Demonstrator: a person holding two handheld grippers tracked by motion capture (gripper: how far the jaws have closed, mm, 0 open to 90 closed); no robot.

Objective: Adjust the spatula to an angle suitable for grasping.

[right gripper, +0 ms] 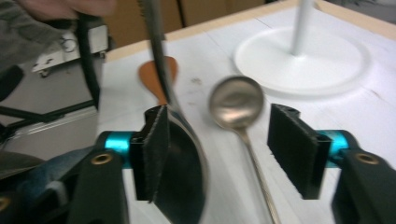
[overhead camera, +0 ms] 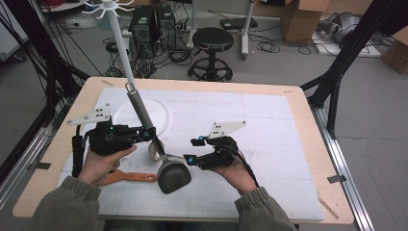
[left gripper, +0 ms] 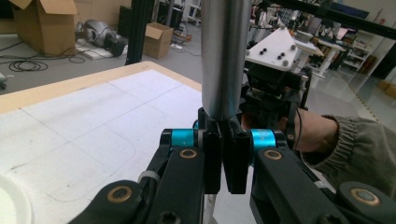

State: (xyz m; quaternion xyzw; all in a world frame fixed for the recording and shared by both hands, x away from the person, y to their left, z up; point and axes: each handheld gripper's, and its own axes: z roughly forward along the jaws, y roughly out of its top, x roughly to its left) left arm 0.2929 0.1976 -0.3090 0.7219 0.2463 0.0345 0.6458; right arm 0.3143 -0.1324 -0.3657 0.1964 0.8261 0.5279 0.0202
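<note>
1. An orange spatula (overhead camera: pixel 131 177) is lying flat on the counter (overhead camera: pixel 298 110) near the person's left hand (overhead camera: pixel 98 163).
2. The left tool (overhead camera: pixel 150 134) is clamping the grey handle of a ladle (overhead camera: pixel 144 118), its jaws closed tight on the handle.
3. The ladle is leaning upward and away, its dark bowl (overhead camera: pixel 173 177) resting on the counter between the two hands.
4. A metal spoon (overhead camera: pixel 156 152) is lying just beside the ladle's bowl, in front of the white stand base (overhead camera: pixel 161 115).
5. The right tool (overhead camera: pixel 188 150) is standing about half open and gripping nothing; in the right gripper view the ladle's bowl is sitting against one pad and the spoon is lying between the jaws.
</note>
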